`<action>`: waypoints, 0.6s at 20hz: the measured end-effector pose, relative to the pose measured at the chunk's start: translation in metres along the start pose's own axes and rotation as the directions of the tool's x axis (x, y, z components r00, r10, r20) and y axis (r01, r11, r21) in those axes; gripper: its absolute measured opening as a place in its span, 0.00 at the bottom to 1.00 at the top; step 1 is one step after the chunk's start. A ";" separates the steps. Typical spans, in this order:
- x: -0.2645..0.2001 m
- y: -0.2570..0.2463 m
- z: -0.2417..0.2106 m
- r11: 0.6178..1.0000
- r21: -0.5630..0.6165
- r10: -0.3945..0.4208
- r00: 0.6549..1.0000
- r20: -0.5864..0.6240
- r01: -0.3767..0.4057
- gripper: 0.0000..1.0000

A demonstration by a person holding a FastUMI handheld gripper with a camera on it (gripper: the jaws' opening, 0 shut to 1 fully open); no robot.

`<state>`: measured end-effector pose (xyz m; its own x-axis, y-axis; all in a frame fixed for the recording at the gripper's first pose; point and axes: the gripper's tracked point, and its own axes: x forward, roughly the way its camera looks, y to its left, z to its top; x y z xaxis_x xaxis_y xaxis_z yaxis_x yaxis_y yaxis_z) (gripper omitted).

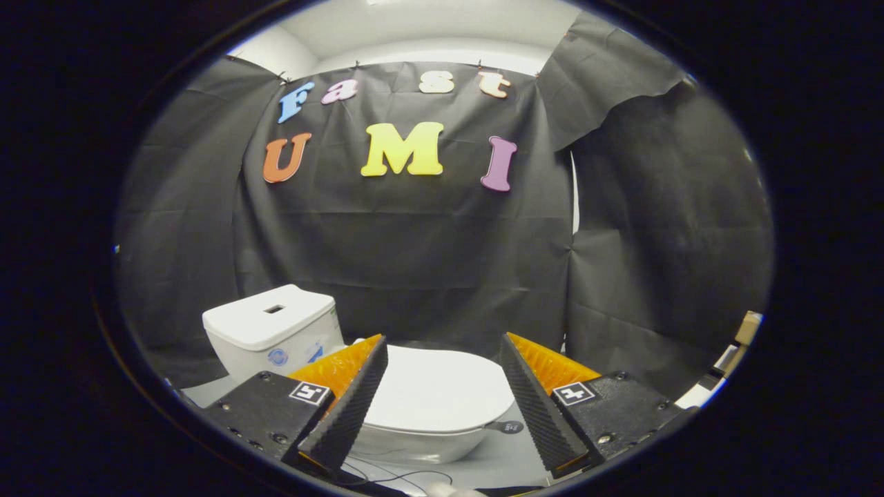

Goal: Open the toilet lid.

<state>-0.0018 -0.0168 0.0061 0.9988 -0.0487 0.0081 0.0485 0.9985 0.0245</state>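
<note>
- The gripper (442, 386) has its fingers spread wide and holds nothing; nothing touches either finger.
- The toilet lid (442, 390) lies flat and closed on the bowl (414, 445), seen in the gap between the fingers and a little beyond their tips, so the approach looks barely begun.
- The tank (273, 328) stands beyond the left finger, at the hinge end of the lid (which means the lid's free edge is the one toward the right finger).
- A small dark tab (510, 427) sticks out at the lid's rim, just beside the inner face of the right finger; it looks like the natural place to take hold.
- To do this well, I would bring the gripper down and slightly rightward until the rim or tab sits between the fingers, then close with one finger under the edge and one on top.
- The lift should follow an arc about the hinge by the tank, not a straight pull upward, or the lid may slip out.
- The glossy surface probably gives little grip, so a hold well past the rim is safer than a fingertip pinch.
- A thin cable (394, 476) lies on the floor below the bowl, near the left finger; keep clear of it when descending.
</note>
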 end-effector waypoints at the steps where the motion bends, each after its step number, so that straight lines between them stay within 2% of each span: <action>1: 0.001 0.002 0.000 1.000 0.000 0.005 1.000 0.002 -0.005 1.00; 5: 0.015 0.003 0.004 1.000 0.002 0.011 1.000 0.010 -0.011 1.00; 9: 0.043 0.004 0.012 0.997 0.045 0.064 0.998 0.007 -0.064 1.00; 12: 0.069 -0.014 0.016 0.992 0.104 0.068 0.998 0.004 -0.068 1.00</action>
<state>0.0665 -0.0345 0.0227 0.9997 0.0192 0.0138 -0.0208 0.9916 0.1275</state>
